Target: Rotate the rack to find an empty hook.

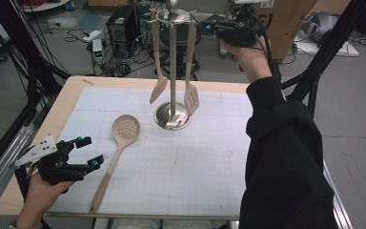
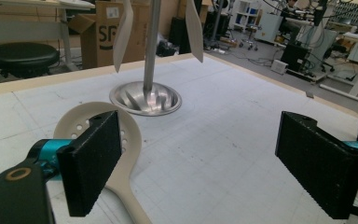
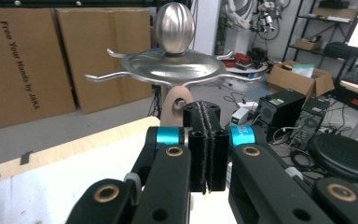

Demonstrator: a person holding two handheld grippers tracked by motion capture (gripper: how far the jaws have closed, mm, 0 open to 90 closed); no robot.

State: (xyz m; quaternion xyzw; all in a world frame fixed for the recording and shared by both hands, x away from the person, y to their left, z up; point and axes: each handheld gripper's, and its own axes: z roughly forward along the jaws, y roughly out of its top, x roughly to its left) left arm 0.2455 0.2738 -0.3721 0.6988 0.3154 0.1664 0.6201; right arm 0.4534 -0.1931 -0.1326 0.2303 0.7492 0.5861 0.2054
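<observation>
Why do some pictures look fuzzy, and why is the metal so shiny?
In the left gripper view the near left claw pads look soft and grainy; in the right gripper view the rack's knob and top plate glare; in the high view the base mirrors light.

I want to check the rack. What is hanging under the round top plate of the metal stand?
Under the top plate of the stand, two beige utensils hang: a spatula and a slotted turner. The right tool is raised beside the plate; hooks behind the pole are hidden.
</observation>
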